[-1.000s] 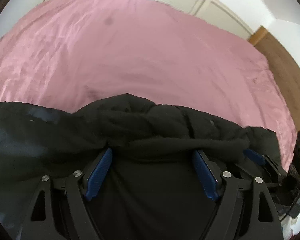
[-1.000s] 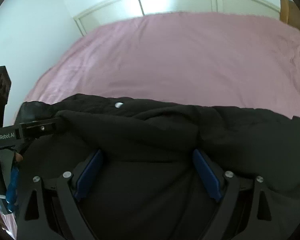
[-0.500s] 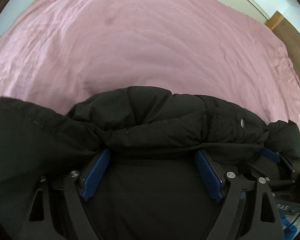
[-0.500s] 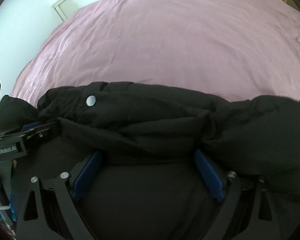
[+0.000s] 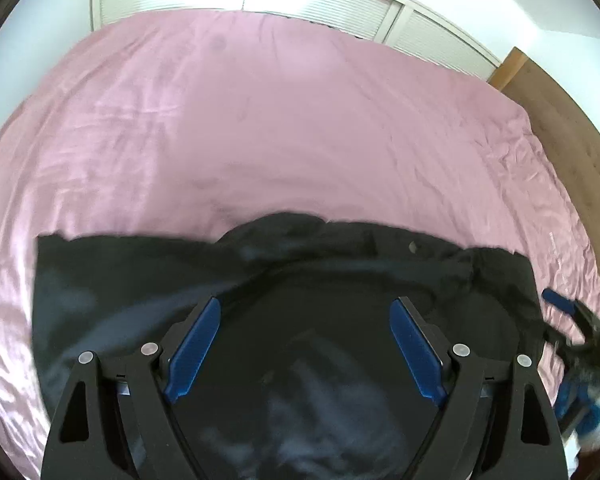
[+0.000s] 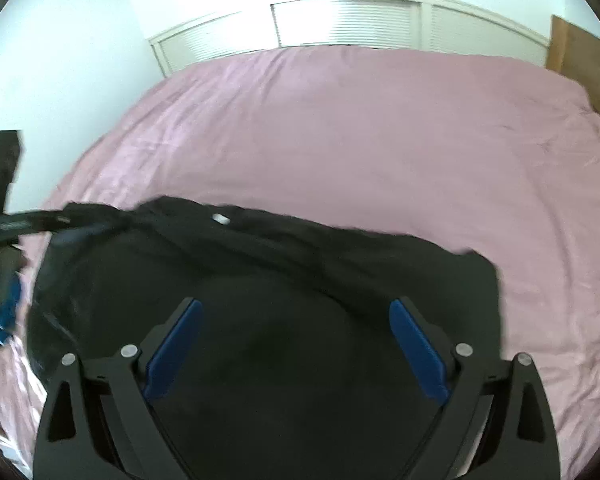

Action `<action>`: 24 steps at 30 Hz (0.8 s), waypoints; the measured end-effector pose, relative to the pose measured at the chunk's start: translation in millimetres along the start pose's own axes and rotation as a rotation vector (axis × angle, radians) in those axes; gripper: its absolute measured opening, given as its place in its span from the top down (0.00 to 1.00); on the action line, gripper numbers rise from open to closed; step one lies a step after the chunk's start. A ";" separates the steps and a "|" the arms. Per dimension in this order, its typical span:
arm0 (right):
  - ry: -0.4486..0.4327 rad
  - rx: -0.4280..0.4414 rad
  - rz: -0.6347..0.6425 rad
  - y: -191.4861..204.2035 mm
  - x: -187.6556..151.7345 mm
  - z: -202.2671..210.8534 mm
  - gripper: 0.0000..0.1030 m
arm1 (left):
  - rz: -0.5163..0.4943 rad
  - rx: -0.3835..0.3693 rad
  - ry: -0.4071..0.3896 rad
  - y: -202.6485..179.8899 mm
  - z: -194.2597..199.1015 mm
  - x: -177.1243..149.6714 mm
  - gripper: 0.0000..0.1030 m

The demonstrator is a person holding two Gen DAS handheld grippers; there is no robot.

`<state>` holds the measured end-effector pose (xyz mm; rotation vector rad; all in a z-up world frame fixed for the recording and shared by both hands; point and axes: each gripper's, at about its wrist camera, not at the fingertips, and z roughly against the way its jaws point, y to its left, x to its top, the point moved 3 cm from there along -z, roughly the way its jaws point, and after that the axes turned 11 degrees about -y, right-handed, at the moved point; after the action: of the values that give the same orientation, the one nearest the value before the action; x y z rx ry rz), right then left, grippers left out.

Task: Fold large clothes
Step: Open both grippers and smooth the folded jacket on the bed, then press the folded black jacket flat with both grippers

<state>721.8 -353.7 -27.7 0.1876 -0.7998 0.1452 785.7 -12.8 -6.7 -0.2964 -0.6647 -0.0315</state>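
Both claws, left claw (image 5: 304, 344) and right claw (image 6: 296, 346), gape above the black jacket (image 5: 340, 280).

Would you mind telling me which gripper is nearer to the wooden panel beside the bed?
Right. The right gripper hangs over the black jacket's end on the wooden panel's side; the left gripper is over the jacket's other end, towards the white wall.
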 end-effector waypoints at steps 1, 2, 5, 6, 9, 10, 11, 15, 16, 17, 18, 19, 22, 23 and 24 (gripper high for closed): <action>0.011 -0.007 -0.013 -11.7 -8.7 -5.8 0.07 | -0.028 0.044 0.002 9.0 -3.0 -7.5 0.16; 0.032 -0.013 -0.026 -21.4 -16.0 -14.8 0.07 | -0.048 0.084 0.015 18.8 -11.0 -14.2 0.16; 0.109 -0.017 -0.107 -43.4 -38.0 -51.6 0.06 | -0.017 0.139 0.079 47.9 -43.5 -31.2 0.16; 0.131 -0.001 -0.136 -49.3 -47.2 -61.9 0.04 | 0.002 0.132 0.088 53.1 -52.5 -35.2 0.15; 0.144 -0.005 -0.122 -48.5 -58.0 -85.0 0.00 | 0.059 0.091 0.110 62.8 -77.5 -44.0 0.12; 0.153 -0.003 -0.115 -48.0 -60.5 -91.6 0.00 | 0.057 0.091 0.113 63.3 -82.9 -44.9 0.10; 0.159 -0.001 -0.117 -47.9 -62.3 -97.7 0.00 | 0.055 0.095 0.119 63.8 -89.1 -46.0 0.10; 0.175 0.001 -0.131 -53.2 -67.5 -103.7 0.00 | 0.042 0.120 0.117 58.2 -96.1 -46.6 0.09; 0.178 -0.005 -0.124 -51.9 -67.6 -104.1 0.00 | 0.033 0.129 0.112 56.7 -94.9 -46.7 0.09; 0.180 -0.009 -0.118 -50.2 -67.9 -104.4 0.00 | 0.021 0.143 0.101 54.7 -94.3 -48.2 0.08; 0.180 -0.016 -0.111 -52.3 -67.3 -102.1 0.00 | 0.016 0.152 0.091 53.8 -93.6 -48.8 0.08; 0.180 -0.023 -0.108 -52.1 -66.9 -101.7 0.00 | 0.010 0.163 0.076 52.1 -91.9 -49.7 0.08; 0.189 -0.049 -0.099 -47.4 -61.9 -99.8 0.00 | -0.004 0.185 0.041 46.6 -81.7 -49.1 0.08; 0.185 -0.057 -0.093 -49.4 -57.6 -95.4 0.00 | -0.012 0.193 0.023 45.3 -75.2 -48.7 0.09; 0.177 -0.066 -0.091 -45.0 -53.5 -93.4 0.00 | -0.023 0.201 0.001 43.1 -66.7 -47.5 0.10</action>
<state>759.1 -379.9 -135.0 0.1459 -0.6178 0.0490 793.8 6.6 -96.8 -0.0950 -0.6648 0.0132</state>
